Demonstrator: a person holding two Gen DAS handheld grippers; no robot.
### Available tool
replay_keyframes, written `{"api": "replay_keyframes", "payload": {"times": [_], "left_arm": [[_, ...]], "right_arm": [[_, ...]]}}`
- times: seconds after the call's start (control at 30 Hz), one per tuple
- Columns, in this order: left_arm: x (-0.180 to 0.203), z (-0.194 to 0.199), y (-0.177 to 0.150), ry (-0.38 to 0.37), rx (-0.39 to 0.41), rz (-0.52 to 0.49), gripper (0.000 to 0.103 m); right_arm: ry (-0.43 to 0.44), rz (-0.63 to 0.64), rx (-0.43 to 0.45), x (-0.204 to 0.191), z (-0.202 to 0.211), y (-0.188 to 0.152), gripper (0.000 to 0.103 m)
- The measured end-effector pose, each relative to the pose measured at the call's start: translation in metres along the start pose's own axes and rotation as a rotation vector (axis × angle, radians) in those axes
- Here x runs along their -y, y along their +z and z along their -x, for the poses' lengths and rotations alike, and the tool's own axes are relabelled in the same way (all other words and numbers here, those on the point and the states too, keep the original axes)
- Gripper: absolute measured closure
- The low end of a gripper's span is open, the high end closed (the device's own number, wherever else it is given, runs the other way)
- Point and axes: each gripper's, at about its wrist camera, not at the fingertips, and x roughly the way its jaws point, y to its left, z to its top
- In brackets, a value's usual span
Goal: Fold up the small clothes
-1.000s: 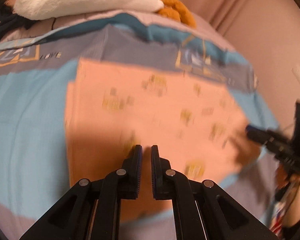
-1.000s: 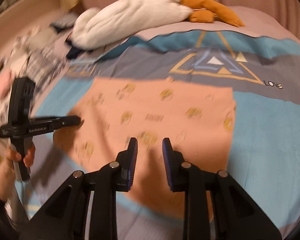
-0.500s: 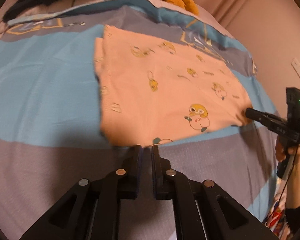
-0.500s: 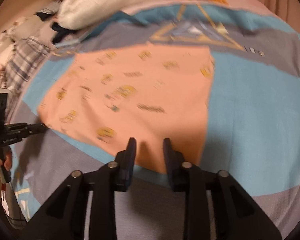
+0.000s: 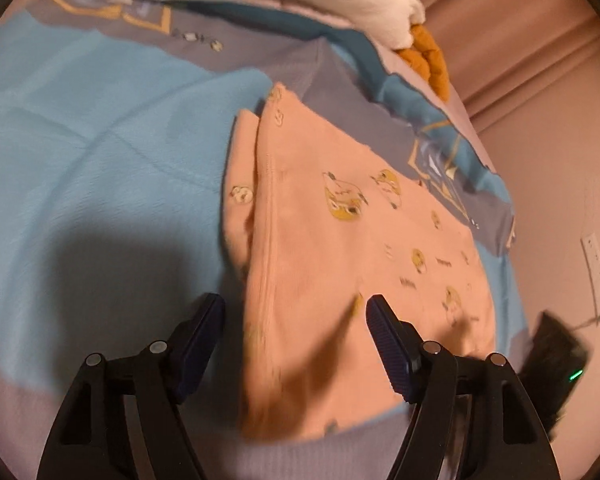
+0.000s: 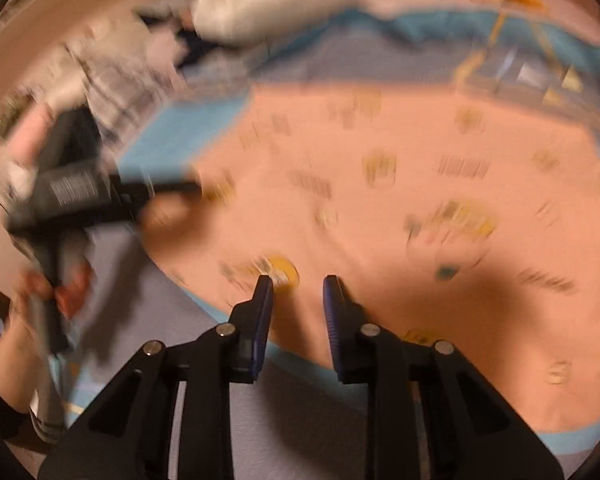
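In the left wrist view, the left gripper (image 5: 292,316) stands wide open above the near edge of one peach garment (image 5: 340,264), which lies flat on the blue-grey bedspread (image 5: 80,152).

In the right wrist view, everything is blurred. The right gripper (image 6: 298,292) is partly open over the garment's (image 6: 420,184) near edge; the prints are unreadable.

Nothing legible here: small lettering on the bedspread (image 5: 196,36) at 11 o'clock blurs out, printed words on the peach garment (image 5: 364,240) smear, and the left gripper (image 6: 196,188) label is unreadable.
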Motion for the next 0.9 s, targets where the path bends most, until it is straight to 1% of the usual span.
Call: {"api": "replay_keyframes", "payload": {"times": [0.07,0.1,0.13,0.2,0.23,0.27,0.3,0.37,0.43,0.5,0.57,0.63,0.67,0.73,0.77,0.8,0.87,0.9], "left_arm": [[0.002,-0.006,0.01,-0.007,0.004,-0.002,0.032],[0.003,-0.008,0.014,-0.014,0.003,-0.004,0.032],[0.003,-0.011,0.019,-0.023,0.003,-0.001,0.032],[0.005,-0.016,0.028,-0.03,-0.003,-0.004,0.032],[0.006,-0.018,0.031,-0.023,0.0,-0.011,0.034],[0.008,-0.021,0.034,-0.012,0.004,-0.013,0.042],[0.007,-0.023,0.035,-0.005,0.004,-0.012,0.047],[0.005,-0.027,0.039,0.016,0.006,-0.004,0.066],[0.002,-0.028,0.041,0.02,0.008,0.003,0.073],[0.002,-0.029,0.041,0.025,0.002,0.001,0.074],[0.006,-0.029,0.04,0.051,0.002,-0.036,0.075],[0.009,-0.031,0.04,0.071,-0.002,-0.058,0.075],[0.009,-0.032,0.041,0.078,-0.007,-0.06,0.076],[0.01,-0.032,0.042,0.084,-0.014,-0.061,0.076],[0.01,-0.032,0.043,0.089,-0.018,-0.061,0.076],[0.011,-0.032,0.043,0.092,-0.02,-0.062,0.077],[0.013,-0.031,0.043,0.097,-0.022,-0.064,0.077],[0.013,-0.031,0.044,0.096,-0.023,-0.061,0.078]], "right_arm": [[-0.004,0.029,-0.004,-0.003,-0.002,0.004,0.082],[-0.001,0.046,-0.021,-0.007,0.002,0.011,0.078],[0.011,0.057,-0.016,-0.008,0.007,0.016,0.078],[0.008,0.074,0.032,-0.009,0.018,0.033,0.078],[-0.001,0.064,0.05,-0.007,0.02,0.041,0.078],[-0.012,0.046,0.066,-0.004,0.021,0.05,0.078],[-0.036,0.021,0.083,0.001,0.018,0.064,0.079],[-0.072,-0.006,0.101,0.008,0.01,0.084,0.081],[-0.109,-0.047,0.098,0.016,-0.008,0.108,0.087],[-0.168,-0.085,0.092,0.025,-0.026,0.126,0.095],[-0.196,-0.111,0.078,0.029,-0.04,0.136,0.097],[-0.214,-0.131,0.018,0.043,-0.056,0.135,0.099],[-0.225,-0.12,0.026,0.043,-0.06,0.135,0.101],[-0.227,-0.12,0.026,0.04,-0.053,0.135,0.101],[-0.221,-0.124,0.022,0.039,-0.047,0.135,0.097],[-0.212,-0.117,0.027,0.037,-0.042,0.133,0.096],[-0.191,-0.068,0.057,0.025,-0.022,0.125,0.096],[-0.157,-0.046,0.071,0.017,-0.009,0.115,0.096]]}}
